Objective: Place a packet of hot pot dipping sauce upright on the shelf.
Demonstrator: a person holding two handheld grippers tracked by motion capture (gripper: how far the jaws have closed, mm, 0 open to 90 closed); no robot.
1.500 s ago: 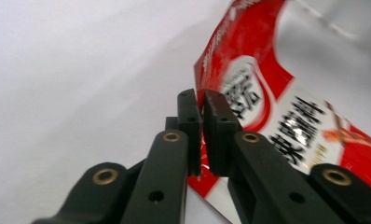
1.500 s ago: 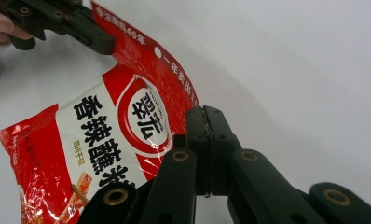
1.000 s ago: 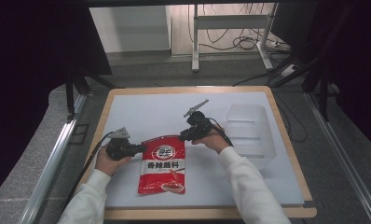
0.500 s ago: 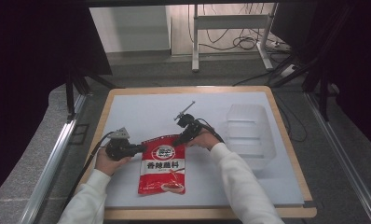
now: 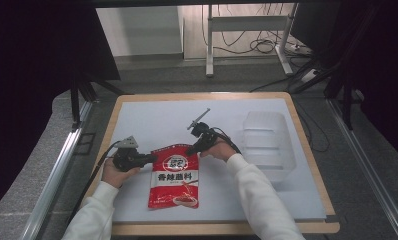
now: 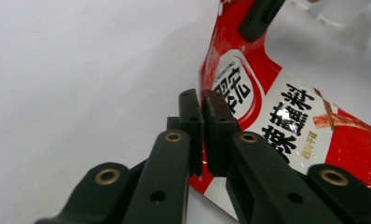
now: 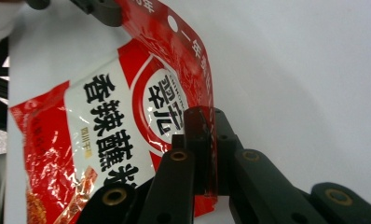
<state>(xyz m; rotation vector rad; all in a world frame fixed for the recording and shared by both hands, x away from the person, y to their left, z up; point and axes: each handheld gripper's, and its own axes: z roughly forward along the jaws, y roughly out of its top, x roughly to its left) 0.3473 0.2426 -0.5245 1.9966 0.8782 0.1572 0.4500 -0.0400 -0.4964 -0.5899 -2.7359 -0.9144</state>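
A red and white seasoning pouch [image 5: 175, 175] with Chinese lettering lies on the white table mat, its top edge lifted. My left gripper [image 5: 151, 158] is shut on the pouch's top left corner [image 6: 203, 105]; the pouch edge runs between the closed jaws. On the opposite side, my right gripper [image 5: 191, 150] is shut on the top right corner [image 7: 210, 116], with red film pinched between its jaws. In the right gripper view the pouch [image 7: 104, 121] spreads to the left, and the other gripper's jaw holds its far corner at the top.
A clear plastic bin [image 5: 267, 142] stands on the mat [image 5: 152, 120] to the right of the pouch. The wooden table rim [image 5: 307, 145] frames the mat. Cables trail from both grippers over the mat.
My right gripper has come down and leftward from above the mat onto the pouch's top right corner and closed on it. The left gripper has held its place.
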